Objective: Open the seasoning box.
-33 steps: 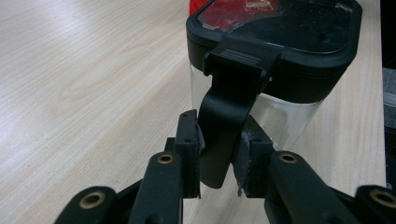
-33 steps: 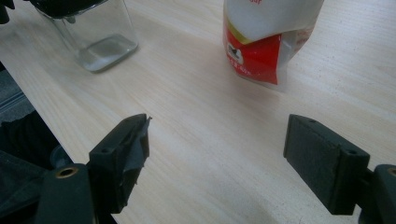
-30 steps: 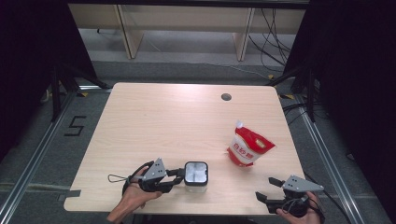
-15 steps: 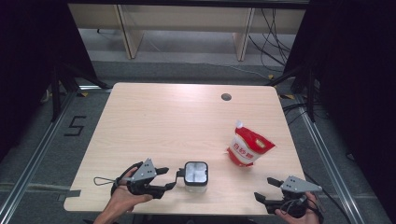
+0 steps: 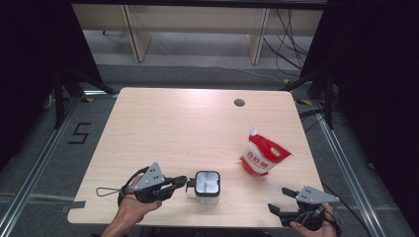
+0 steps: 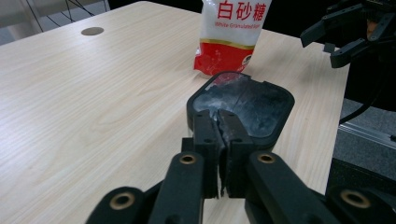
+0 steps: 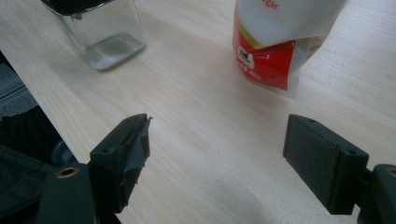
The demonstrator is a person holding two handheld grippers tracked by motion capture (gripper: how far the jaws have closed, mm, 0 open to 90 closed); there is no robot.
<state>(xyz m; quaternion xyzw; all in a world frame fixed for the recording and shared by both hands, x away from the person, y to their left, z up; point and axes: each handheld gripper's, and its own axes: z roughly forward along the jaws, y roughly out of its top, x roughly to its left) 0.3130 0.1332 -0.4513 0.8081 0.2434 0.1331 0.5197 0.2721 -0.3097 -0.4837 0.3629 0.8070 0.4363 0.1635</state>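
A small clear square jar [image 5: 207, 185] with a black-rimmed lid [image 6: 252, 105] stands near the table's front edge; it also appears at the top left of the right gripper view [image 7: 105, 32]. My left gripper [image 5: 184, 182] lies level just left of the jar. Its jaws have just been closing and now stand shut, tips [image 6: 218, 123] at the lid's near rim; I cannot tell whether they pinch anything. A red and white sugar pouch [image 5: 262, 155] stands to the right [image 6: 233, 32] [image 7: 275, 42]. My right gripper [image 5: 279, 200] rests open at the front right corner, nothing between its jaws [image 7: 219, 135].
The wooden table [image 5: 173, 128] has a round cable hole [image 5: 239, 102] near its far edge. The front edge runs close under both hands. Black stands and cables flank the table on the floor. From the left gripper's camera the right gripper [image 6: 336, 32] shows open, far off.
The left gripper drew back from the jar with its jaws apart, then came forward a little and shut at the lid's edge. The right gripper, jar and pouch stayed put.
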